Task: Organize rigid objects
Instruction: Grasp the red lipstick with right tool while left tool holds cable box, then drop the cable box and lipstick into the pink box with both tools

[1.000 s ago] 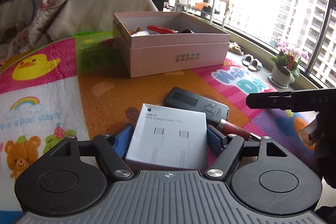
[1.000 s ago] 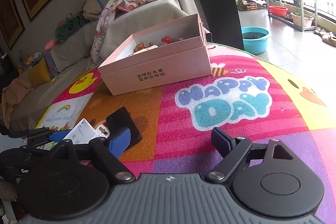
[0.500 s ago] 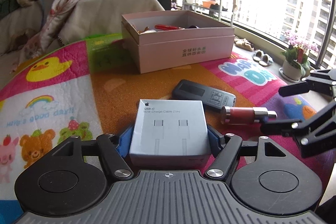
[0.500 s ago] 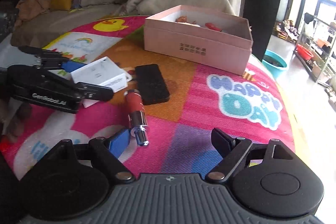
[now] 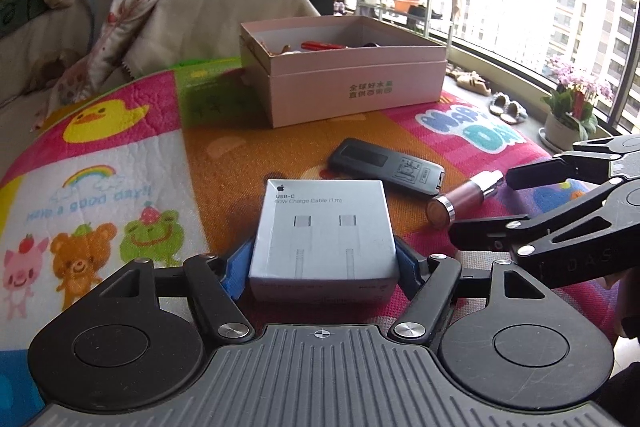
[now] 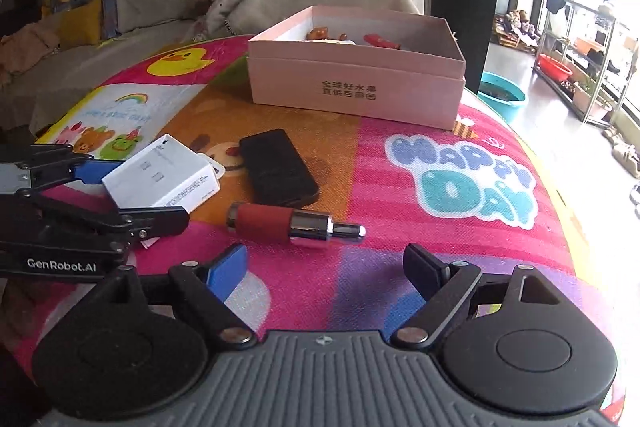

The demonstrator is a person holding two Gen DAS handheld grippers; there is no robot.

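Note:
A white USB-C cable box [image 5: 324, 231] sits between the blue pads of my left gripper [image 5: 322, 263], which press on both of its sides. From the right wrist view the same box [image 6: 160, 175] shows in the left gripper [image 6: 142, 195]. A dark red tube with a silver cap [image 6: 280, 221] lies crosswise on the mat just ahead of my right gripper [image 6: 324, 259], whose jaws stand wide with nothing between them. In the left wrist view the right gripper [image 5: 480, 207] reaches in from the right beside the tube [image 5: 460, 201]. A black remote [image 5: 384, 167] lies behind.
An open pink cardboard box [image 5: 352, 95] holding several small items stands at the far side of the colourful play mat [image 6: 460, 179]. A sofa with a blanket is behind it. The mat's edge drops to the floor on the right, towards the window and a flower pot [image 5: 560, 131].
My left gripper's pads have drawn in against the cable box. The right gripper has swung round and rolled, closing on the tube. The tube now lies at a different angle beside the remote.

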